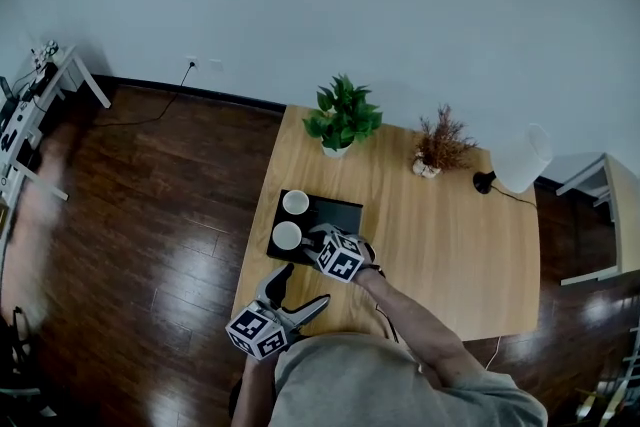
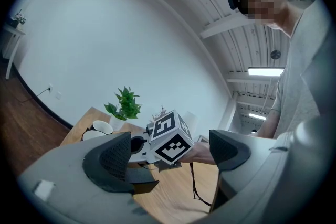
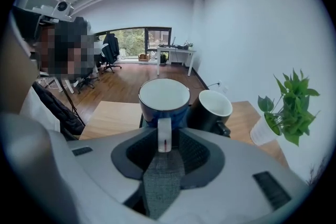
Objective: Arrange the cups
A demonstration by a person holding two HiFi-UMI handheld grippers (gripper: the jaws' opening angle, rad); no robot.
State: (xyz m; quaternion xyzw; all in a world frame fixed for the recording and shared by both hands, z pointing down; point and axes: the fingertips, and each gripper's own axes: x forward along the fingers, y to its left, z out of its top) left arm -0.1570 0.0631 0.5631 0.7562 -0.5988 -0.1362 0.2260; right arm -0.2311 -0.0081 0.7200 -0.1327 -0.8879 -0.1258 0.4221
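Evidently, your right tongs (image 1: pixel 314 241) sat at the black tray (image 1: pixel 340 213) with their jaws parted on either side of the blue cup's (image 3: pixel 164 99) white handle, a little gap showing on each side, so they framed it without pinching it. The handle pointed straight back into the tongs, probably because that is the easiest part of the cup to take hold of. The blue cup stood upright on the tray's left part, just beside the black cup (image 3: pixel 212 107) and seemingly not touching it. I judge you paired them there to keep them tidy and leave the rest of the tray bare. Your left tongs (image 1: pixel 296 293) hovered by the near edge of the desk (image 1: pixel 450 245), spread wide and empty, likely held back to keep out of the way. By count there were two cups, both white inside, and one tray. There were also two plants, a green potted plant (image 1: pixel 342 115) and a dried brown sprig (image 1: pixel 440 145), along with one white lamp (image 1: pixel 520 160) and two tongs.
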